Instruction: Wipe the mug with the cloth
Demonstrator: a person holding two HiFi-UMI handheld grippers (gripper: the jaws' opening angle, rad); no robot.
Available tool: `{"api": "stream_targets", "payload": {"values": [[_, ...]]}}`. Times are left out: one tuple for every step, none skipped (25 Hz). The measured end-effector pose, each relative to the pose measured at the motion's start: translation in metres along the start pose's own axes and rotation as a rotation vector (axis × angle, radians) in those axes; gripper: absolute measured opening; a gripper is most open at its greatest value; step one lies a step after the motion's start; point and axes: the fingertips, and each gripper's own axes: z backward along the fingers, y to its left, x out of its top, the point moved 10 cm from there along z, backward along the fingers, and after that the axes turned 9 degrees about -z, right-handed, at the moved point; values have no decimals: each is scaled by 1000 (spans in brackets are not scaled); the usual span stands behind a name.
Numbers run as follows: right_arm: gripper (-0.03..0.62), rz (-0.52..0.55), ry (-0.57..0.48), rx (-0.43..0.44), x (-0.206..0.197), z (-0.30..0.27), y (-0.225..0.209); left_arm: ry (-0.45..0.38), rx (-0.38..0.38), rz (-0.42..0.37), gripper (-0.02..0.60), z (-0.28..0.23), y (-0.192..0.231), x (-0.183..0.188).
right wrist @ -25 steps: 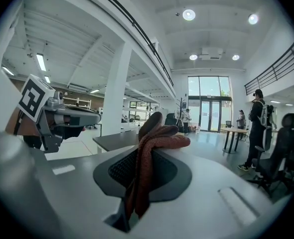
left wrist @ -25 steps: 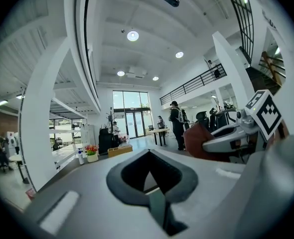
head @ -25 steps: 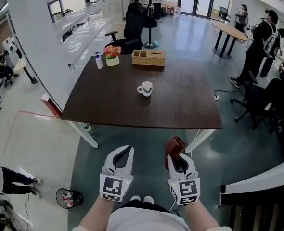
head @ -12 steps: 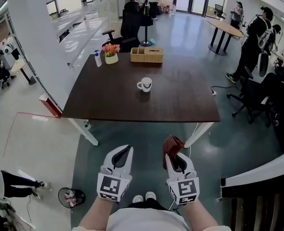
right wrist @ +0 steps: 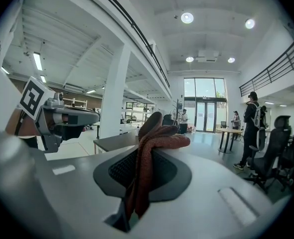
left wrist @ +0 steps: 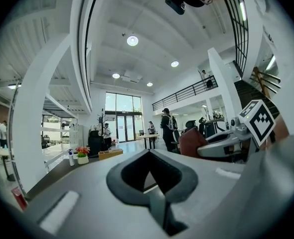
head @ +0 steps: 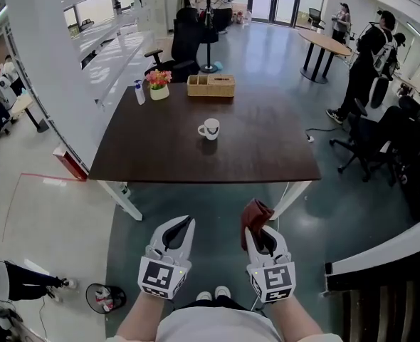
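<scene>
both grippers were held low and side by side in front of the person's body, over the floor just short of the near edge of the tabletop (head: 196, 159), with their jaws pointing toward it. the forearms came in from the bottom of the head view, one behind each gripper.

the left gripper (head: 188, 223) had its jaws together at the tips, and the gap behind the tips was bare. the right gripper (head: 258, 232) had its jaws clamped on the cloth (head: 255, 212).

each gripper carried a cube with a black-and-white square marker facing up at the head camera. that blocky pattern was the only print that could be made out.

the cloth was dark red and coarse-knit. it was bunched into a fold that ran down between the right jaws and stood up above their tips.

the mug (head: 210, 129) was white and dark inside the rim. it stood upright near the middle of the tabletop, handle toward the tabletop's left side, well apart from both grippers.

a woven basket (head: 211, 85), a pot of flowers (head: 159, 84) and a spray bottle (head: 139, 92) stood along the tabletop's far edge.
</scene>
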Motion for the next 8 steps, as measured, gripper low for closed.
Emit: {"api": "stream_targets", "payload": {"values": [[75, 2, -1, 2, 0, 1, 1, 0, 1, -1, 0, 1, 0, 0], [75, 4, -2, 3, 0, 1, 2, 3, 1, -3, 0, 2, -1, -2], [75, 5, -3, 4, -1, 2, 2, 6, 2, -8, 0, 2, -2, -3], [75, 5, -3, 4, -1, 2, 2, 7, 3, -15, 0, 3, -3, -4], [75, 5, -2, 5, -2, 2, 3, 7, 4, -22, 0, 3, -3, -5], [75, 5, 0, 5, -4, 2, 3, 7, 6, -27, 0, 3, -3, -6], [75, 6, 2, 6, -5, 1, 3, 7, 7, -31, 0, 4, -4, -6], [75, 6, 4, 8, -6, 1, 3, 7, 8, -33, 0, 4, -4, -7]]}}
